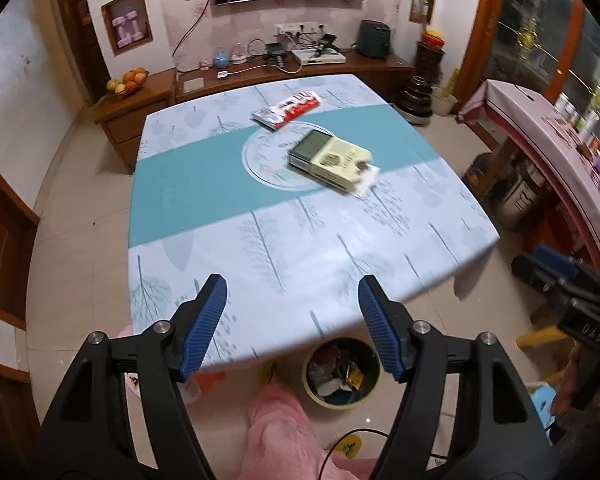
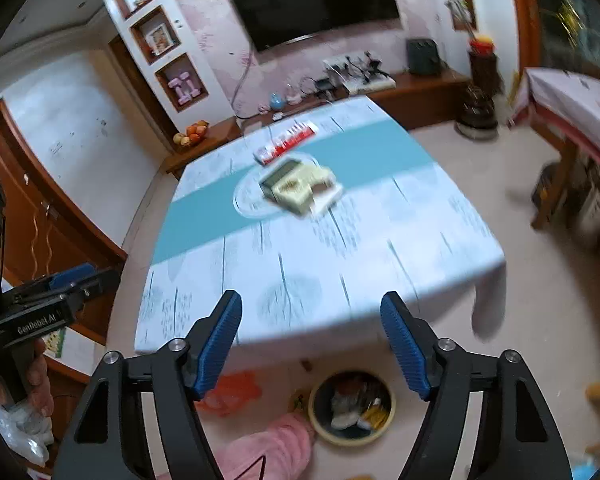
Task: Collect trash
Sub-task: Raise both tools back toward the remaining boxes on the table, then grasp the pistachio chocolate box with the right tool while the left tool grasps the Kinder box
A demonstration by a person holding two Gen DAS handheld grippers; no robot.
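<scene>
Trash left on the counter: the cream box point(image 1: 329, 161) is lying across the pale round mat at the middle of the counter point(image 1: 236, 272), with a white scrap point(image 1: 367, 181) touching the box's near corner; the red-and-white wrapper point(image 1: 286, 110) is lying just beyond the box, on the far side.

Bin: the yellow-rimmed trash bin point(image 1: 342, 372) is sitting on the floor below the counter's near edge, nearer you than the box, and is already holding mixed wrappers.

Left claw: your left claw point(image 1: 292, 320) is standing wide open with nothing between its blue pads, hovering over the near edge, well short of the box.

Right claw: your right claw point(image 2: 311, 340) is also gaping empty, tilted steeply down over the same edge, well short of the box.

Risk, the box: you are likely risking a slip if you pinch it by one corner, because it looks broad and could swivel or slide off the mat.

Risk, the scrap: the scrap may flutter off the box's corner to the floor if the box is dragged.

Risk, the cloth: a low approach could snag the tablecloth and tug everything toward the near edge.
</scene>
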